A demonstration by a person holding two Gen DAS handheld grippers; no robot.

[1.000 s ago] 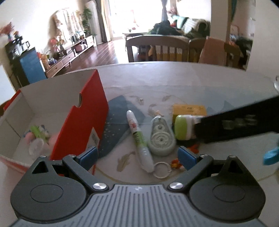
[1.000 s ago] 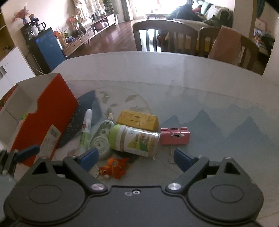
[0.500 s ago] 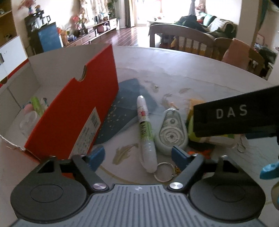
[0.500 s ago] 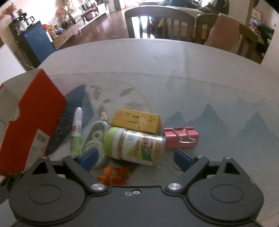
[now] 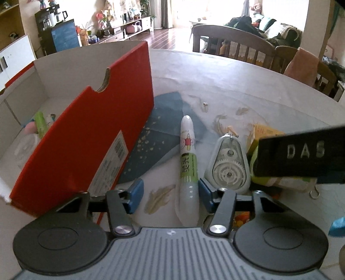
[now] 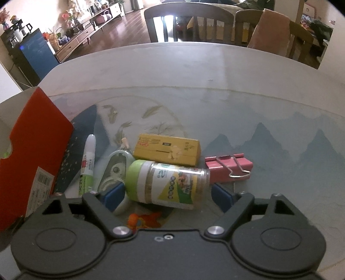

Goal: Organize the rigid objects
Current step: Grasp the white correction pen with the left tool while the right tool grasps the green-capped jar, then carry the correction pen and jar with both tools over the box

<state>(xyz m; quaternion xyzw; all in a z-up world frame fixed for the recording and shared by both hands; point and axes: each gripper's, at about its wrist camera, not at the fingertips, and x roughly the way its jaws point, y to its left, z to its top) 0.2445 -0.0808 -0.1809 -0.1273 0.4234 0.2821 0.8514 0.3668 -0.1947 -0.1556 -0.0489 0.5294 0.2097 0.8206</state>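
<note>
Fingers of the left gripper straddle the pen.

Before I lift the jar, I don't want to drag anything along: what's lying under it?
An orange toy pokes out below the jar, whose lid end overlaps the tape dispenser. Whatever else lies beneath is covered.

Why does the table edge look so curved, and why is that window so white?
Fisheye lenses bend the table rim in both wrist views; in the left wrist view the window is overexposed by daylight, and the near black bar marked DAS looks soft.
</note>
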